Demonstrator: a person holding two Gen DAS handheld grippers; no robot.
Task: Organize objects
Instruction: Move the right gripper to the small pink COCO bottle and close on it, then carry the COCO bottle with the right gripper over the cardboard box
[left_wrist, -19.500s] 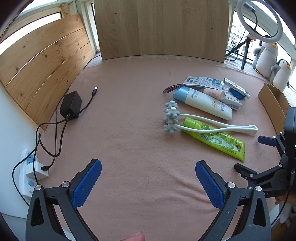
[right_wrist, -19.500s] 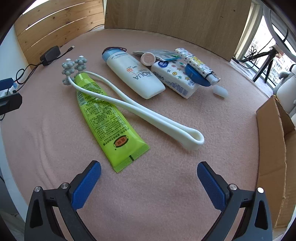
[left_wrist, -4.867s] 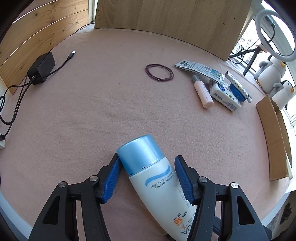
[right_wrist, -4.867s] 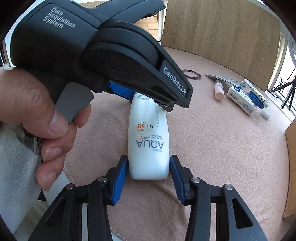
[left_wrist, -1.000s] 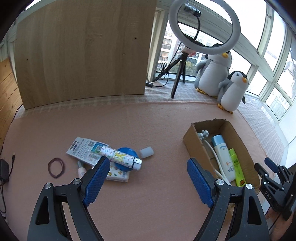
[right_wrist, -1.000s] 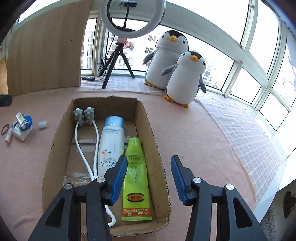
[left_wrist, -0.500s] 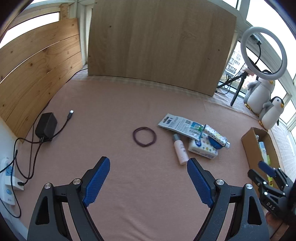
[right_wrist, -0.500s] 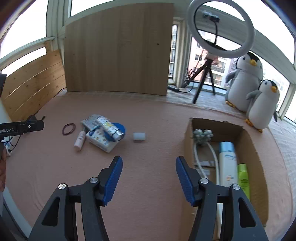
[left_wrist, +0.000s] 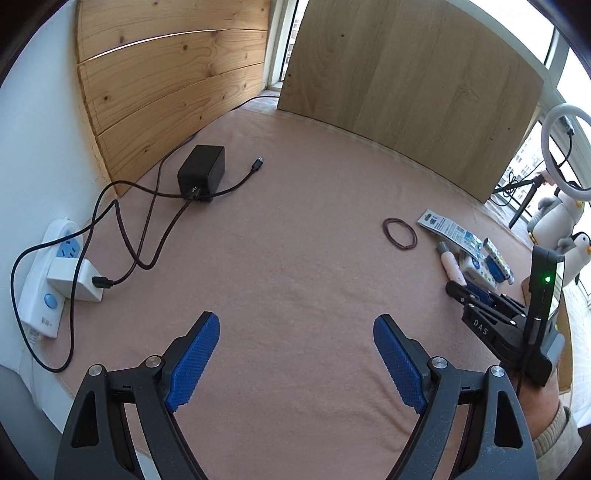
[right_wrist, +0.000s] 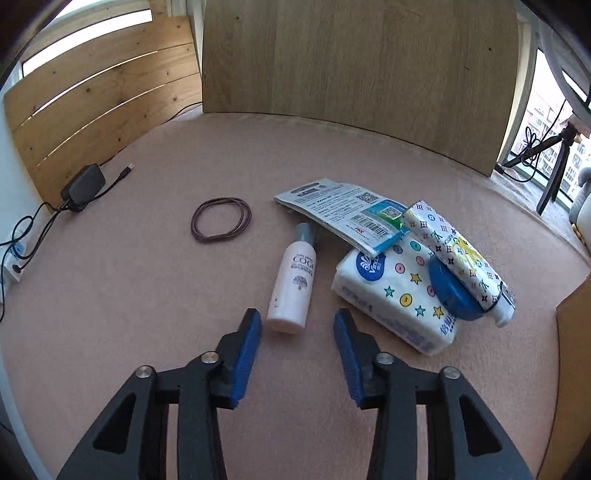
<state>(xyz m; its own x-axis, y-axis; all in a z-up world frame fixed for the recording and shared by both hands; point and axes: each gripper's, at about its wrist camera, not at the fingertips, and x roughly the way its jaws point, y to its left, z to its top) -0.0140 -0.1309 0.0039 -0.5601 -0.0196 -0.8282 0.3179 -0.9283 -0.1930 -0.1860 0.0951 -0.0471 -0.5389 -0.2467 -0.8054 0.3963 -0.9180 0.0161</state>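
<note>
A pink felt-like cloth is being shown spread wide across the surface, and every place below is given from the small pink bottle lying on it. A tall wooden board is standing behind the bottle at the cloth's far edge, and slatted wooden panels are closing the far-left side. Daylight is being let in through windows at the right, where a tripod is standing.

A brown hair band is lying to the bottle's upper left, apart from it. A printed packet is lying just above the bottle's cap, and a tissue pack is resting just to its right, overlapped by a blue disc and a patterned tube. A black charger with its cable is seen far to the left, and a white power strip beyond it.

The right gripper is being held just below the bottle's base; its jaws have just been closing, yet are parted, with nothing pressed between them. The left gripper is being held wide apart over bare cloth, gripping nothing.
</note>
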